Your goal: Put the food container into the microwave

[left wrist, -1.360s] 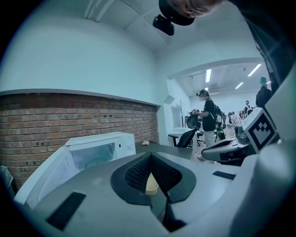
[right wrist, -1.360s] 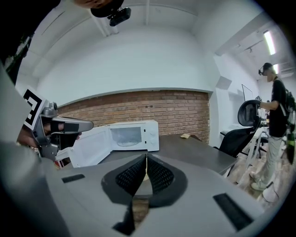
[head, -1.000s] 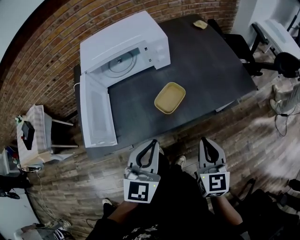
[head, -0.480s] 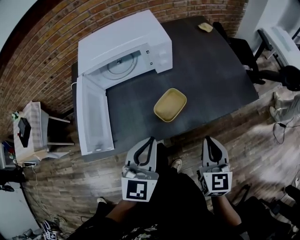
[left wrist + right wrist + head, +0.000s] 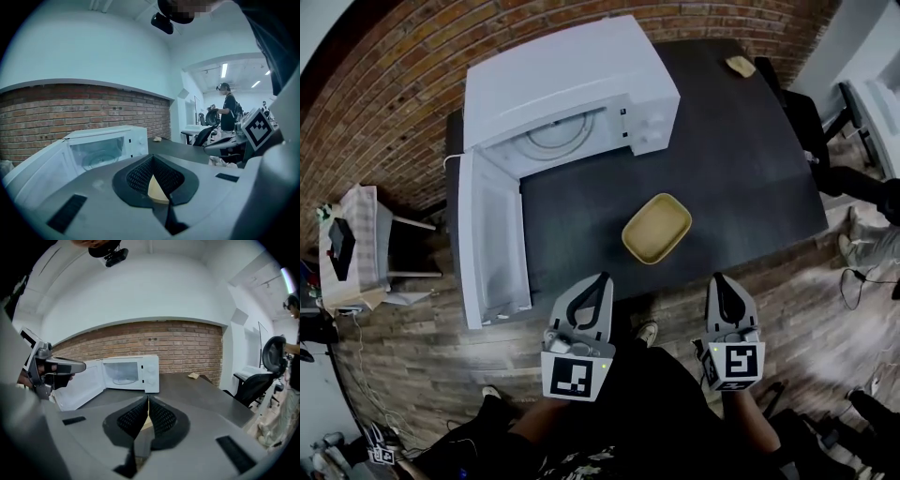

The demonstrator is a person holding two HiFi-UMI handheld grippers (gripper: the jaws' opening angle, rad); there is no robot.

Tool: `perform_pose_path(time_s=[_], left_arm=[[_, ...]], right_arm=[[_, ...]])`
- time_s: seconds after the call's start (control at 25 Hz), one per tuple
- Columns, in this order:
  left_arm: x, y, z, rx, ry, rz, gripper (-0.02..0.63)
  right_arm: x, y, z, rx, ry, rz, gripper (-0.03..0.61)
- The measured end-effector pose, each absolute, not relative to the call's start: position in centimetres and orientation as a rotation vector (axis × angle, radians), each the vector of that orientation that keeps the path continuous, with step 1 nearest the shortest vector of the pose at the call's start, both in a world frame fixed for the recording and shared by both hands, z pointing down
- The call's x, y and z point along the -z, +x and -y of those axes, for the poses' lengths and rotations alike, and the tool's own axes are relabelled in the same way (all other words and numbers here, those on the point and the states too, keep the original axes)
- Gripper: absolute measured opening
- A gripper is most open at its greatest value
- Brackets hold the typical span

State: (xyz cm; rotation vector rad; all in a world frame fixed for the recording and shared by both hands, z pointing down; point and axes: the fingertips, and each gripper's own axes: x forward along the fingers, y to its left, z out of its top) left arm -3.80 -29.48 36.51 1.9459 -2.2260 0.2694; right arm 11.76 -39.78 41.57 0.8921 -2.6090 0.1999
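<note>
A shallow yellow food container [image 5: 656,228] lies on the dark table [image 5: 741,159], near its front edge. The white microwave [image 5: 572,84] stands at the table's far left with its door [image 5: 492,234] swung wide open and the glass turntable showing inside. My left gripper [image 5: 602,278] and right gripper [image 5: 719,278] hover just short of the table's front edge, both shut and empty. The container sits ahead, between them. In the left gripper view the container [image 5: 157,190] peeks through the gap under the left gripper's [image 5: 152,158] joined tips. The right gripper [image 5: 148,399] points toward the microwave [image 5: 131,373].
A small tan object [image 5: 740,66] lies at the table's far right corner. Dark office chairs [image 5: 825,141] stand to the right of the table. A small side table [image 5: 352,248] with clutter is at the left. A person [image 5: 229,112] stands in the background.
The head camera has shifted, so the microwave and table look larger and closer. The container has not moved on the table. Both grippers stay shut at the table's near edge.
</note>
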Motion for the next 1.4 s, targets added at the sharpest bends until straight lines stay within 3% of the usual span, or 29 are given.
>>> perform_pose_path(time_s=[0.44, 0.8, 1.4], left_arm=[[-34.7, -10.7, 32.7, -0.231, 1.991, 2.314, 0.000], [-33.8, -15.2, 33.9, -0.009, 1.950, 2.288, 0.000], [-36.6, -17.2, 34.1, -0.145, 1.679, 2.381, 0.000]], right_arm=[[-38.1, 4.1, 43.1, -0.081, 0.811, 2.635, 0.064], [-36.8, -1.8, 44.2, -0.039, 0.736, 2.622, 0.064], [-41.3, -5.2, 46.9, -0.039, 0.348, 2.573, 0.064]])
